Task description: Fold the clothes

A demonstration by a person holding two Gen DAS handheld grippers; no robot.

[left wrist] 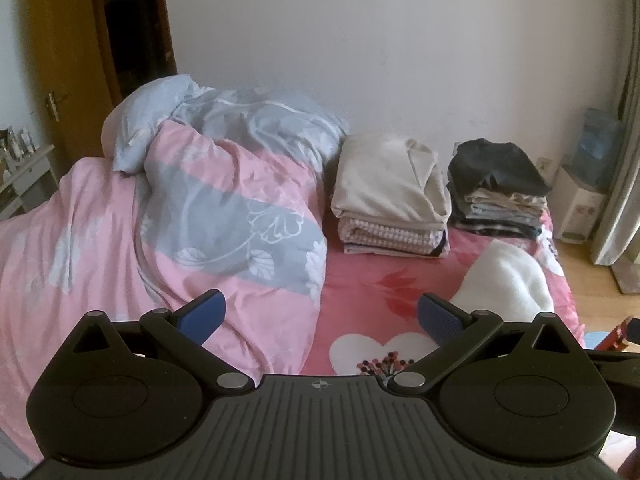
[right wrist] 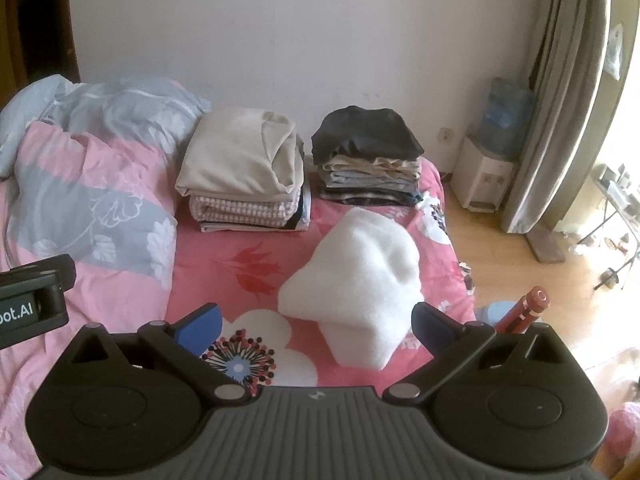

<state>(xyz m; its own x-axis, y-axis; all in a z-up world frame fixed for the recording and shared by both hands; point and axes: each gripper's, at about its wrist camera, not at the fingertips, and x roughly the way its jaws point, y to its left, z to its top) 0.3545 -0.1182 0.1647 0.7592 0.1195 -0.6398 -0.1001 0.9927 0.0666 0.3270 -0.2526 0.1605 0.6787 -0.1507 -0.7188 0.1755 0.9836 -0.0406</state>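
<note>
Right now both grippers hover over the bed (right wrist: 224, 264) with nothing in them. The left gripper (left wrist: 320, 316) has its blue fingers spread wide above the pink sheet, beside the rumpled duvet (left wrist: 192, 216). The right gripper (right wrist: 316, 322) is just as wide, and a fluffy white garment (right wrist: 360, 276) lies bunched on the sheet between and just beyond its fingers. Against the wall sit two folded stacks, a beige-topped stack (right wrist: 244, 168) and a dark-topped stack (right wrist: 368, 156), side by side.
</note>
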